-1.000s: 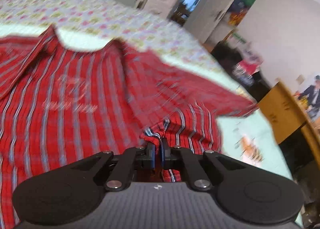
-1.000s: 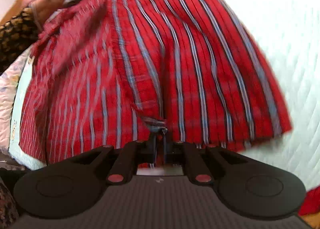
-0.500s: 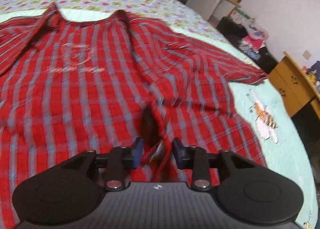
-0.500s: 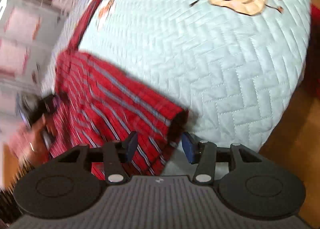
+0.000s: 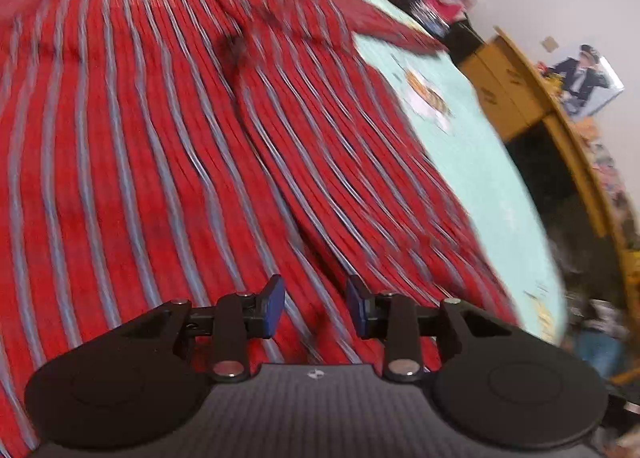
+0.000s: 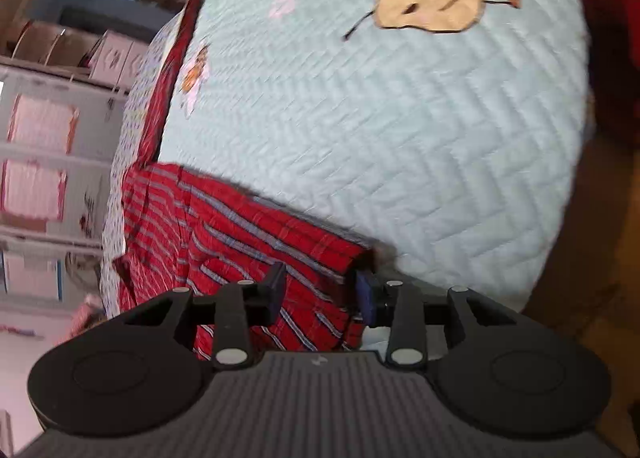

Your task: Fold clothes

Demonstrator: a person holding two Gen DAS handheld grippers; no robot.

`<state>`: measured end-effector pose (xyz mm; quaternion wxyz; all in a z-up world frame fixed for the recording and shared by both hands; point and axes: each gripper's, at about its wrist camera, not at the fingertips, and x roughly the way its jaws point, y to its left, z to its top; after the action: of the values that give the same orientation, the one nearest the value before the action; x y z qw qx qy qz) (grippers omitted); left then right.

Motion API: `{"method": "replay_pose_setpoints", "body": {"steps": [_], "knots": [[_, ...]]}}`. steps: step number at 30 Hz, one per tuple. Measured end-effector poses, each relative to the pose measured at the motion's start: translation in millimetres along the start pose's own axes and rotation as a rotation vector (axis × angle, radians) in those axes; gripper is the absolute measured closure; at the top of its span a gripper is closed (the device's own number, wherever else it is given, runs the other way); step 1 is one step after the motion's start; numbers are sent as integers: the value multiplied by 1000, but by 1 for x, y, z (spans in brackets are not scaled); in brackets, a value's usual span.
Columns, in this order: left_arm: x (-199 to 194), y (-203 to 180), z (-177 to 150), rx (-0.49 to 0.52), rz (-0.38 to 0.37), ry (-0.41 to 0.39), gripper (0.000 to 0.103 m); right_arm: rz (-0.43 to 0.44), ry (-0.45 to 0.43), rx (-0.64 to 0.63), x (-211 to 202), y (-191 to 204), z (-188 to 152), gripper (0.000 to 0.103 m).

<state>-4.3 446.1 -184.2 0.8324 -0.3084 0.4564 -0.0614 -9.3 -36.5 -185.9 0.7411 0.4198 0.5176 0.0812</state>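
Observation:
The red plaid shirt (image 5: 160, 138) lies spread on the pale green quilt (image 5: 460, 146), blurred by motion. My left gripper (image 5: 316, 310) hovers open low over the shirt's body, and no cloth is pinched between its blue pads (image 5: 274, 308). In the right wrist view the shirt's lower corner (image 6: 240, 242) lies at the edge of the quilt (image 6: 400, 118). My right gripper (image 6: 320, 294) straddles that corner with its jaws closing. The cloth sits between the pads (image 6: 366, 298), which do not press on it. One sleeve (image 6: 168, 78) stretches away along the bed.
A wooden dresser (image 5: 516, 98) stands past the bed's right side, with clutter behind it. White shelves and drawers (image 6: 48, 138) line the far wall. The bed edge drops to a brown floor (image 6: 580, 258). A red item (image 6: 608, 18) lies beyond the quilt.
Both grippers were shut on the shirt's hem and have let it go and opened. The shirt has dropped flat. The right gripper has rolled over; the left has slid along the shirt.

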Motion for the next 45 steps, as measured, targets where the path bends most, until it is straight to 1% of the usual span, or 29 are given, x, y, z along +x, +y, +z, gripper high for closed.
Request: {"method": "replay_pose_setpoints", "body": {"steps": [4, 7, 9, 12, 14, 16, 19, 23, 24, 28, 33, 34, 35, 36, 37, 38, 39, 40, 43, 45], "knots": [[8, -20, -29, -18, -117, 111, 66, 26, 2, 66, -2, -4, -1, 63], [15, -34, -44, -30, -187, 156, 66, 78, 6, 98, 5, -1, -2, 63], [20, -41, -49, -47, -239, 177, 65, 101, 7, 95, 11, 3, -2, 63], [29, -52, -55, -60, -300, 212, 63, 63, 3, 65, 19, 5, -3, 62], [37, -62, -62, -51, -319, 253, 59, 39, -15, 51, 20, 3, -2, 62], [43, -70, -68, -47, -314, 285, 57, 41, -29, 50, 22, -1, 0, 62], [54, -78, -75, -85, -321, 312, 53, 73, -41, 54, 25, -5, 2, 62], [63, -88, -75, -158, -351, 308, 48, 83, -29, 36, 25, -6, -1, 64], [66, -90, -73, -174, -348, 308, 47, 82, -23, 25, 25, -4, -2, 65], [78, -92, -67, -251, -309, 325, 43, 87, -12, 13, 26, -2, -5, 65], [97, -89, -68, -339, -228, 391, 43, 86, -23, 17, 28, -1, -5, 66], [98, -89, -70, -342, -235, 398, 45, 80, -25, 15, 28, -1, -4, 71], [98, -89, -73, -337, -248, 401, 49, 74, -25, 12, 28, 0, -4, 74], [99, -90, -75, -315, -252, 408, 57, 65, -25, 6, 29, 0, -4, 79], [102, -92, -78, -268, -237, 427, 82, 57, -26, 1, 29, 0, -3, 86], [104, -94, -81, -212, -213, 453, 96, 50, -29, -2, 29, 0, -2, 90], [105, -95, -82, -170, -197, 471, 97, 43, -31, -6, 28, 0, -1, 95], [102, -95, -82, -143, -199, 481, 98, 39, -39, -9, 26, 1, 0, 99], [86, -94, -77, -26, -231, 525, 98, 44, -99, -7, 10, 2, 7, 99], [82, -91, -77, 16, -254, 566, 98, 41, -117, -14, 2, 3, 12, 100]]}}
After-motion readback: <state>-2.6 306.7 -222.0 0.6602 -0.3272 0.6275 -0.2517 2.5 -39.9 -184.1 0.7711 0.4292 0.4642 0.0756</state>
